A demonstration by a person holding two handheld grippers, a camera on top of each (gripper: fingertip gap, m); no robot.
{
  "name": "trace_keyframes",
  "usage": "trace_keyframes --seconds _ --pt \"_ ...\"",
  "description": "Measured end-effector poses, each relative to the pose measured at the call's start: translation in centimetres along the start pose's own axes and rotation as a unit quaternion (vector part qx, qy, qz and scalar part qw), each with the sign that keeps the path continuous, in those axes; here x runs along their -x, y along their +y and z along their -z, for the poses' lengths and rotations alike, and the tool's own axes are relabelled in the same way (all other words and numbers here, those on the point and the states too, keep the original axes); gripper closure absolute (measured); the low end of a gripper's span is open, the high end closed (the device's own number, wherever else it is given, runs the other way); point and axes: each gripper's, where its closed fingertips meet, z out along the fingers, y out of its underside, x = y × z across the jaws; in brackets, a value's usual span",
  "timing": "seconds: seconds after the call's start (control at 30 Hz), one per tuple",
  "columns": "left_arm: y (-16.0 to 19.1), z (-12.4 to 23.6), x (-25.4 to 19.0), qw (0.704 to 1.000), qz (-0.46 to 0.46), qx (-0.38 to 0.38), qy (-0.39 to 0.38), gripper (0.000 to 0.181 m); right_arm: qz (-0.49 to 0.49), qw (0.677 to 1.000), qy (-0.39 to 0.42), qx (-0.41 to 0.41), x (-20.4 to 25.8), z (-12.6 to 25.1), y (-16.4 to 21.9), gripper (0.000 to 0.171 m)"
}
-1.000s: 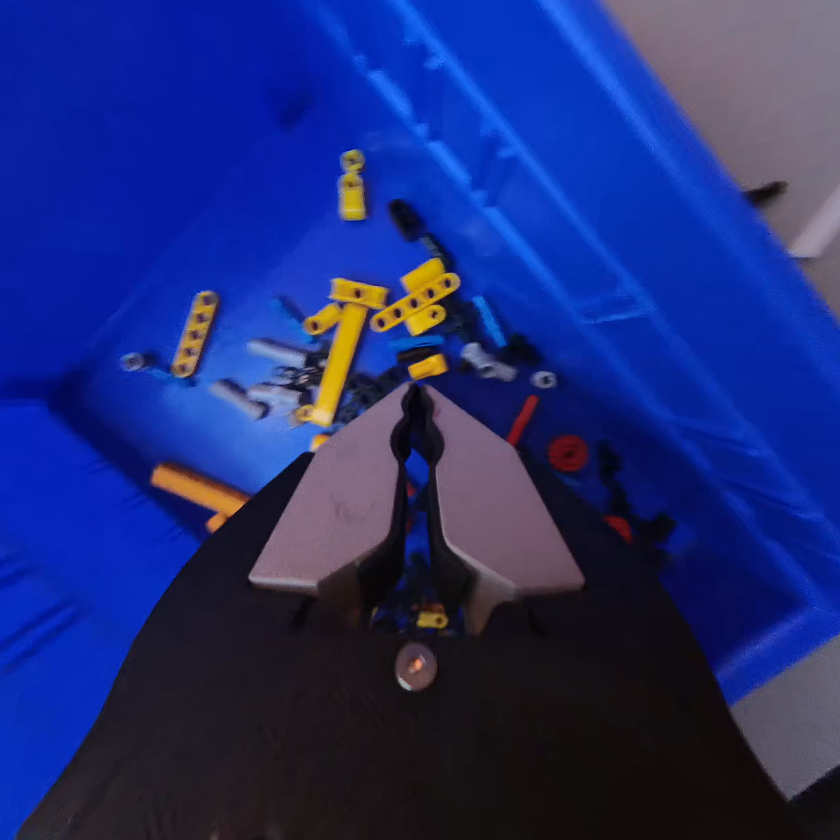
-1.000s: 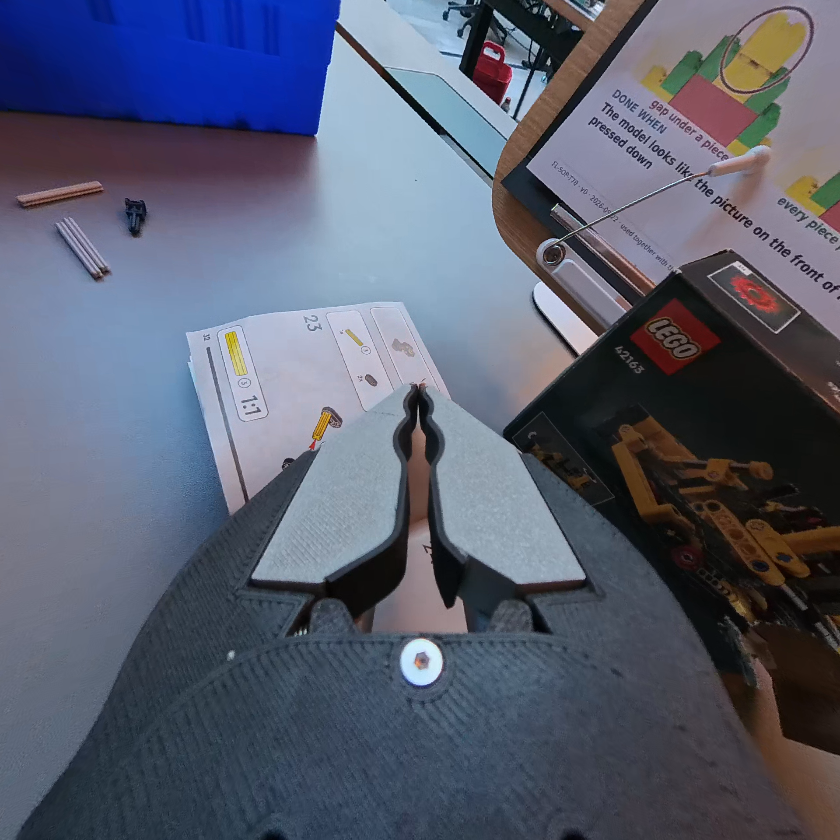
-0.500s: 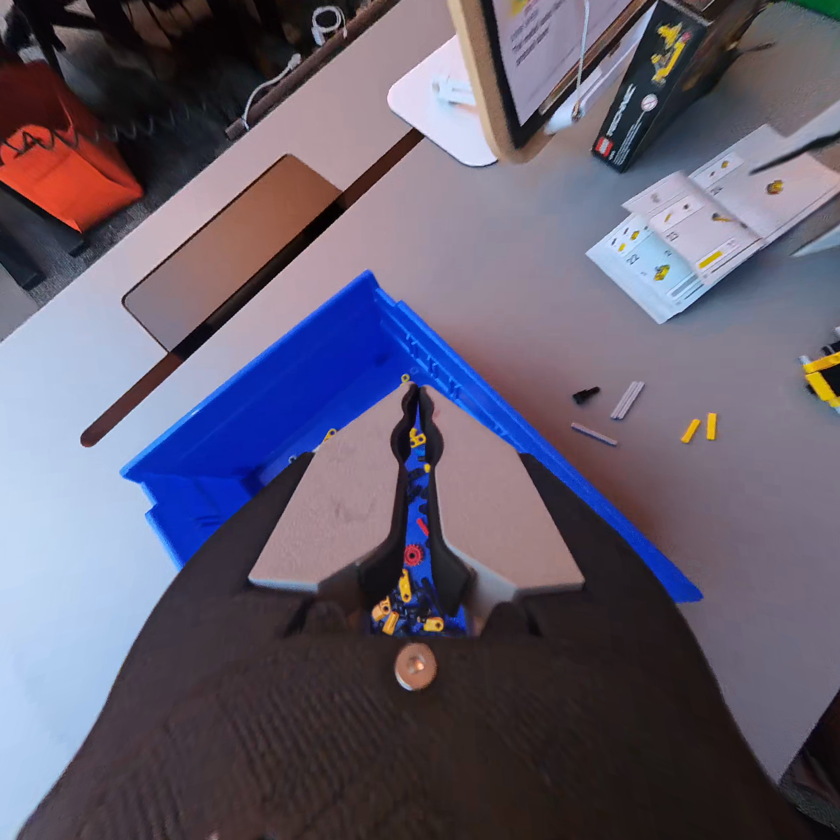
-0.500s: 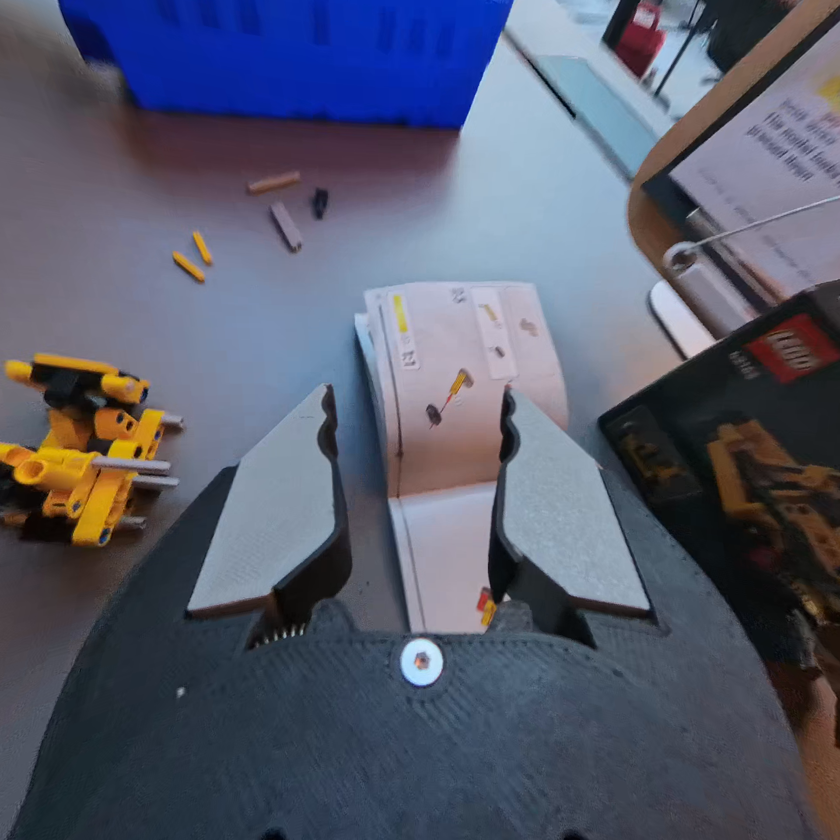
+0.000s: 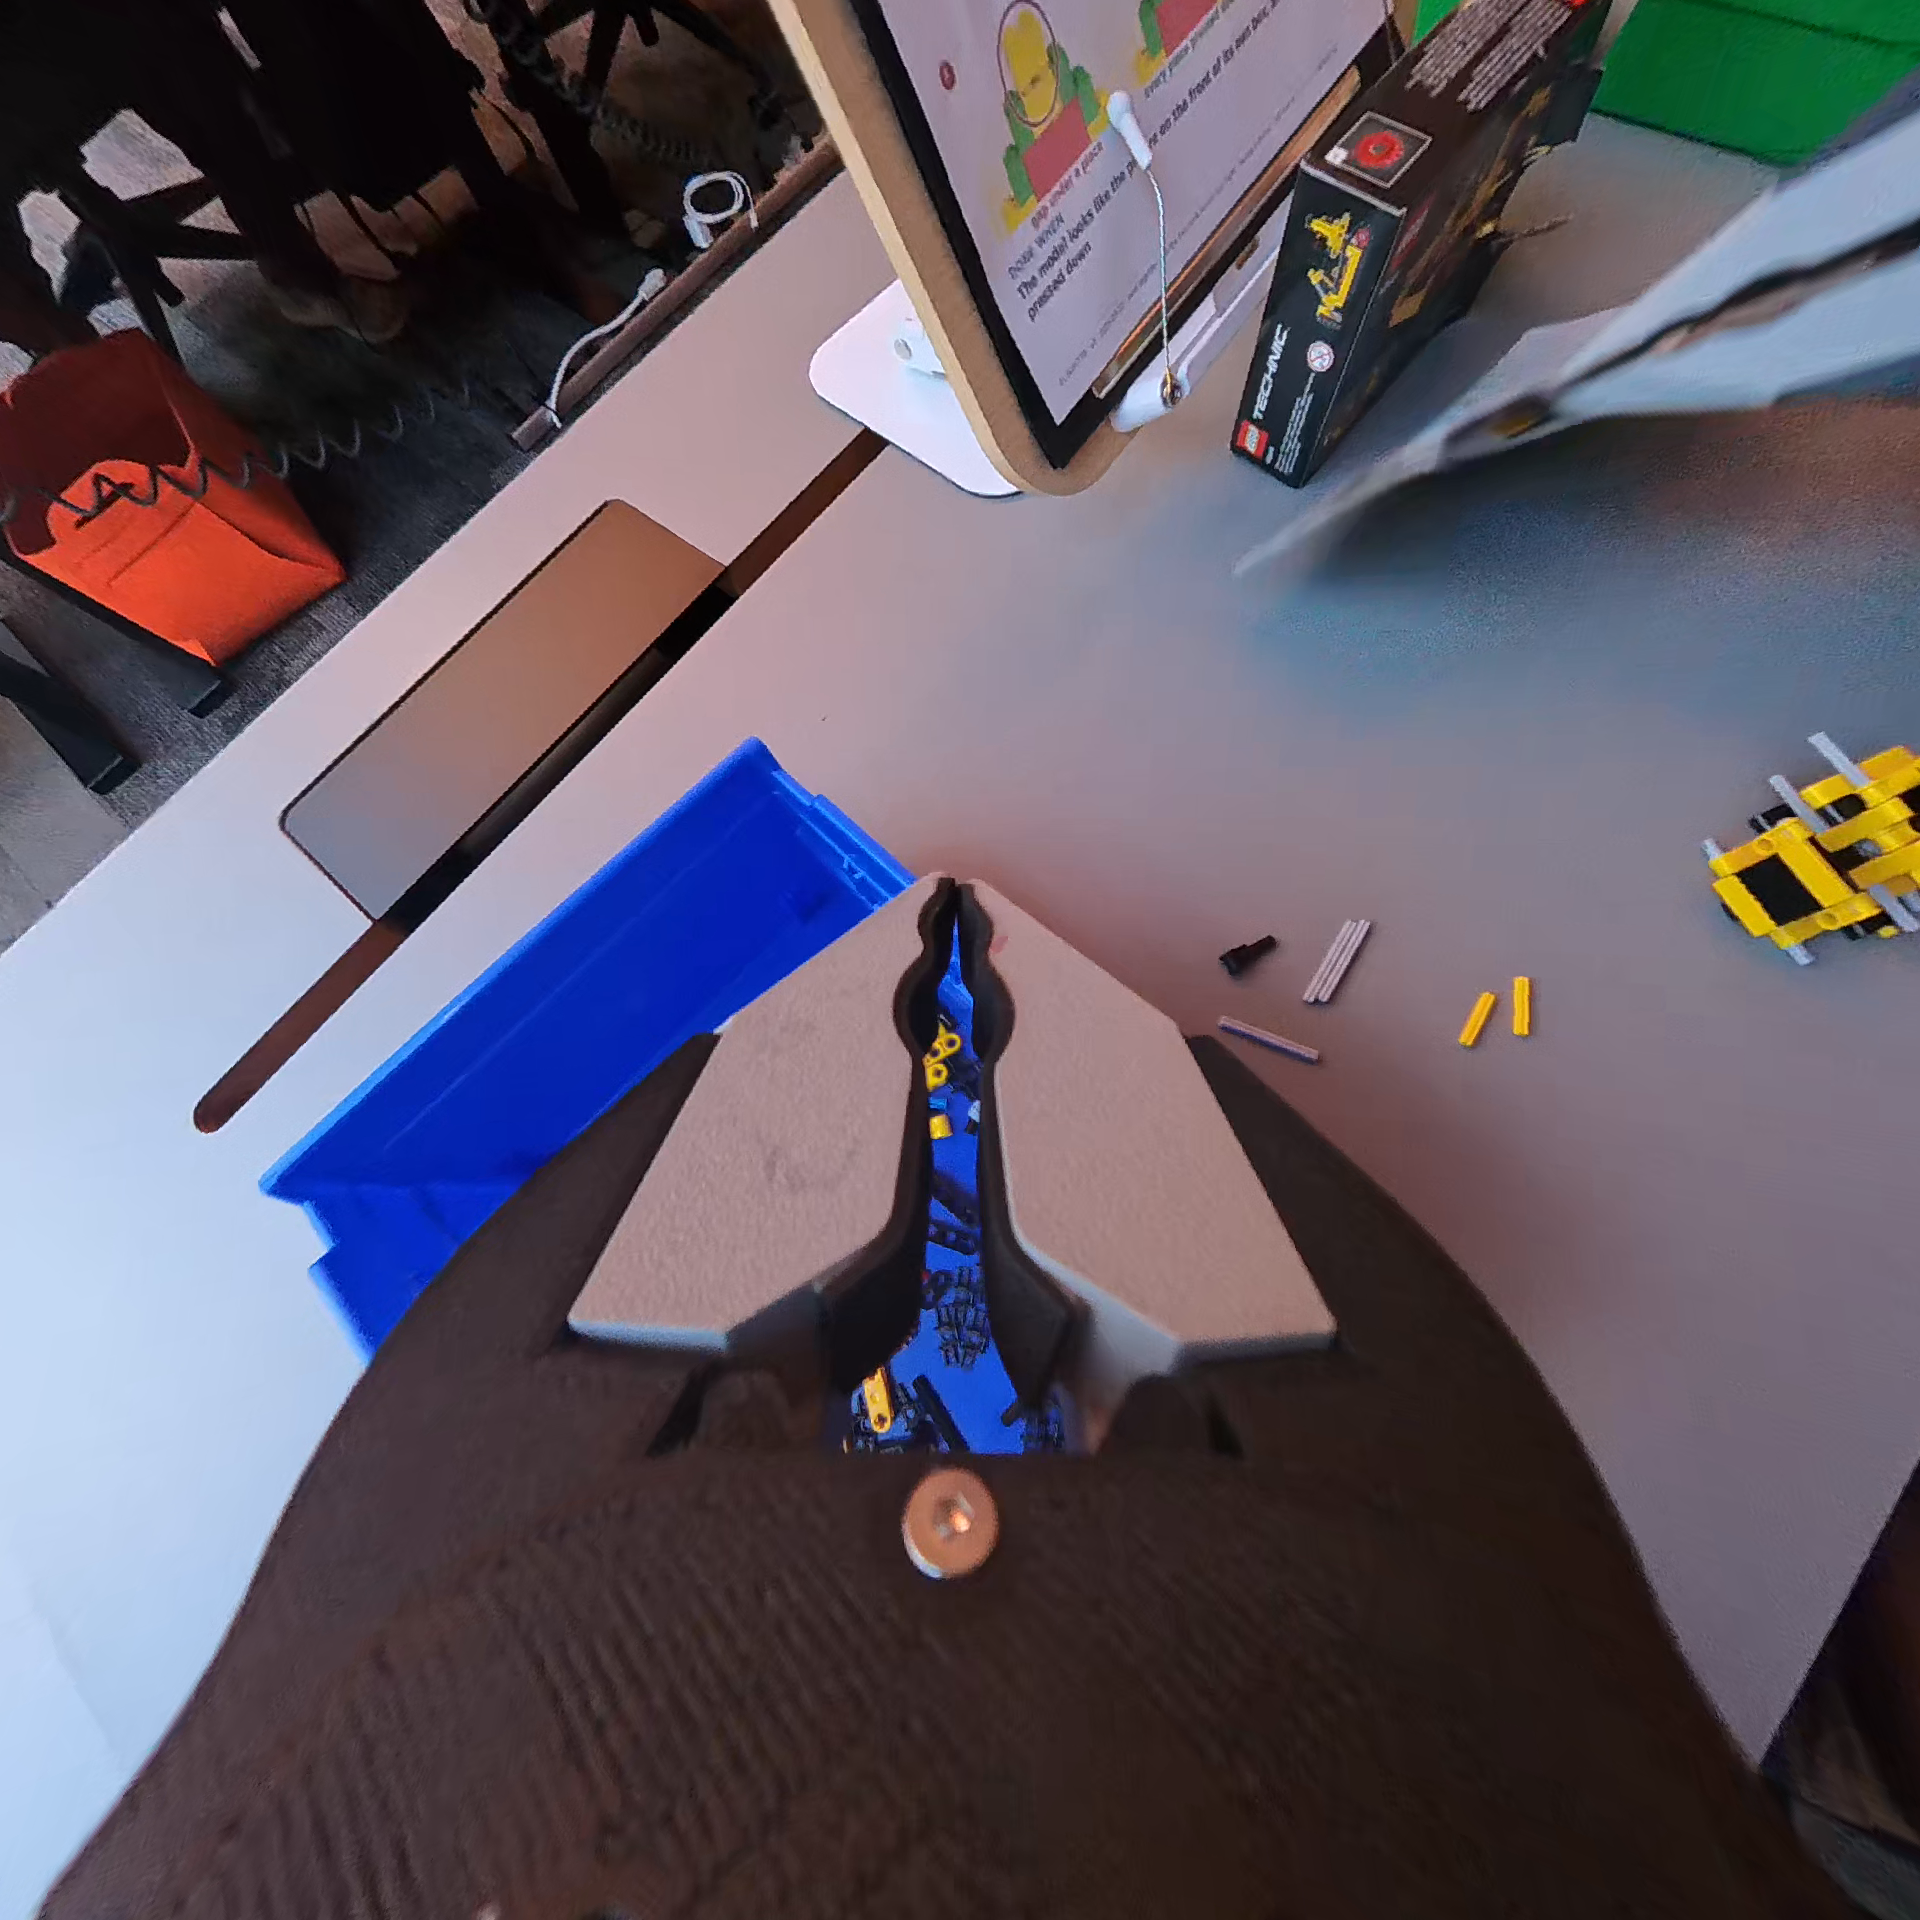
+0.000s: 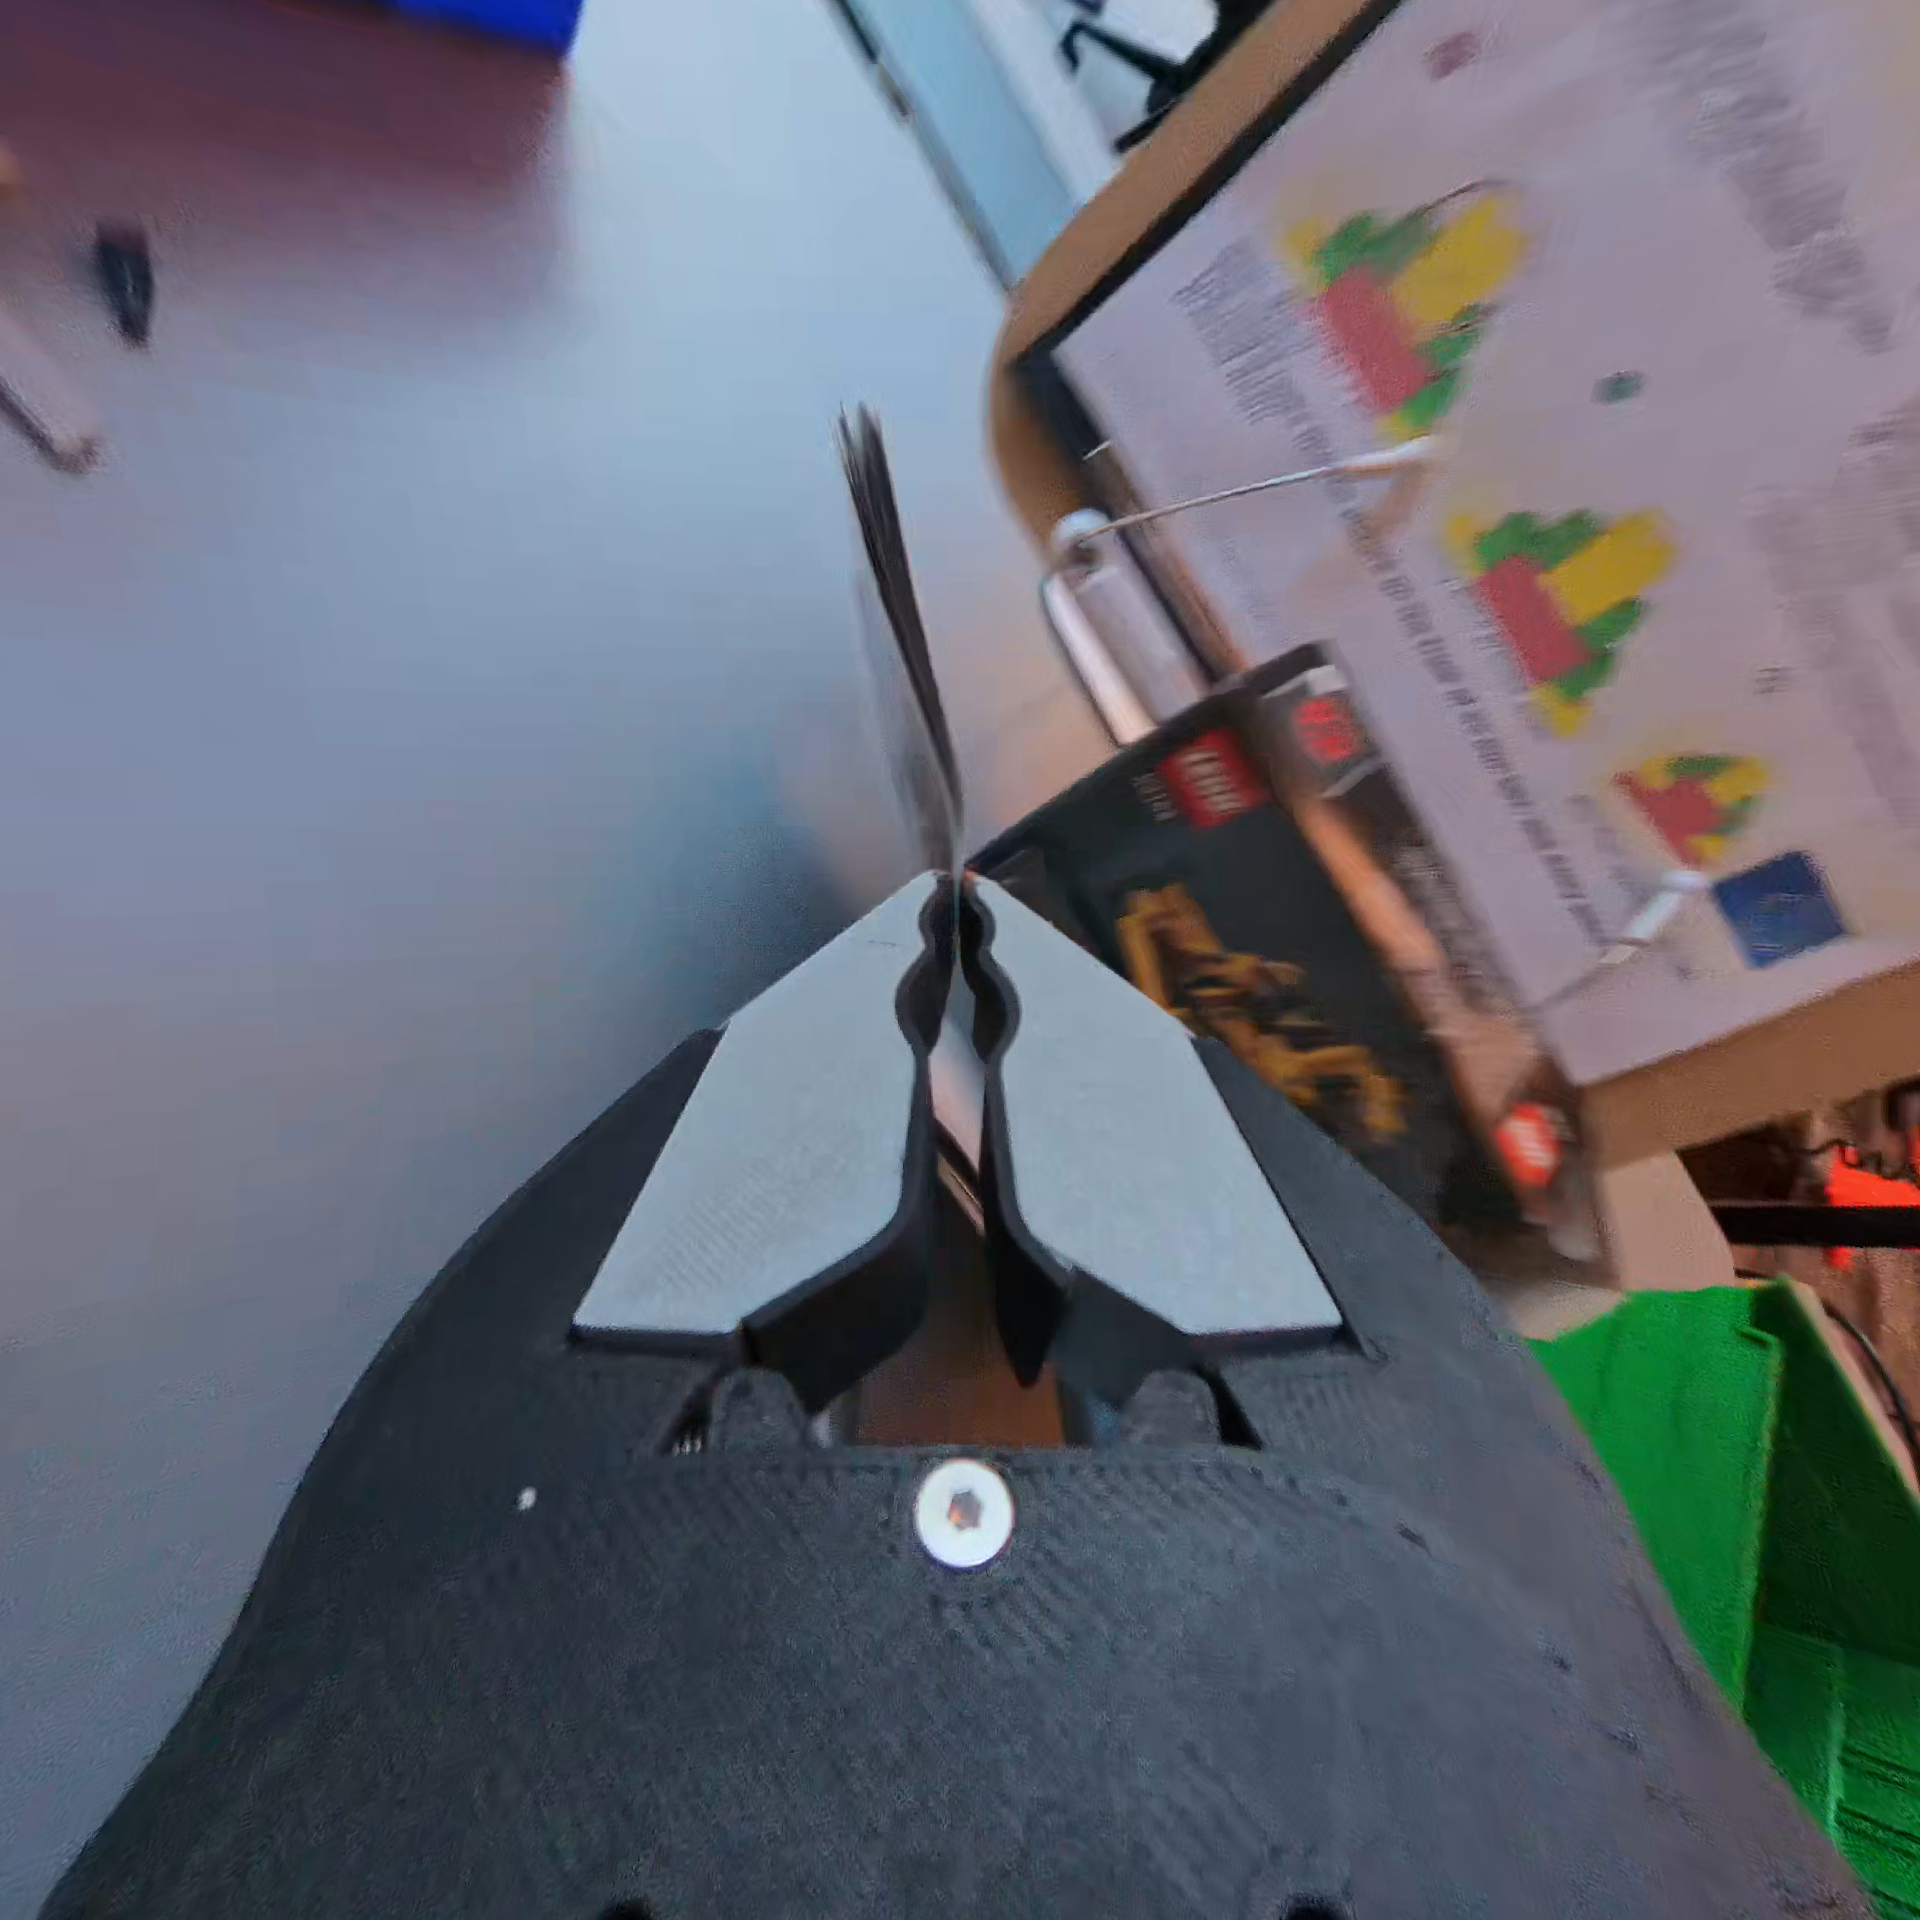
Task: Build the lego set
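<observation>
your right tongs (image 6: 951,883), wide open half a second earlier, had clamped the booklet (image 6: 899,623) and lifted it off the tabletop (image 5: 1039,675); your left tongs (image 5: 954,902) stayed closed and empty above the blue bin (image 5: 582,1018).

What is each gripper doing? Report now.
Left gripper: closed, empty, above the blue bin.
Right gripper: closed on the instruction booklet, lifted off the table.

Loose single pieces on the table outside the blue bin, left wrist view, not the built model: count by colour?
Black pin: 1
Yellow pieces: 2
Grey rods: 3, two lying side by side
Total: 6
</observation>
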Motion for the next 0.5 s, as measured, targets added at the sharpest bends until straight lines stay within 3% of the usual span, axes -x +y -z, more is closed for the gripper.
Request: trace_keyframes --seconds 0.17,0.27,0.4,0.5 --pt "-0.7 1.8 0.6 0.999 0.010 -0.030 -0.005 0.181 0.009 0.999 0.037 -0.035 -4.3 3.7 -5.0 0.171" --pt "-1.2 2.6 0.7 0.999 0.010 -0.045 -0.006 0.181 0.061 0.997 0.040 -0.025 -1.7 3.1 -5.8 0.171" --pt "-1.4 3.1 0.6 0.999 0.009 -0.051 -0.007 0.181 0.164 0.985 0.056 0.012 2.7 0.5 -3.4 0.171" --pt "-1.4 3.2 0.4 0.999 0.006 -0.051 -0.009 0.181 0.177 0.983 -0.039 -0.017 7.9 -0.1 -2.9 0.169"
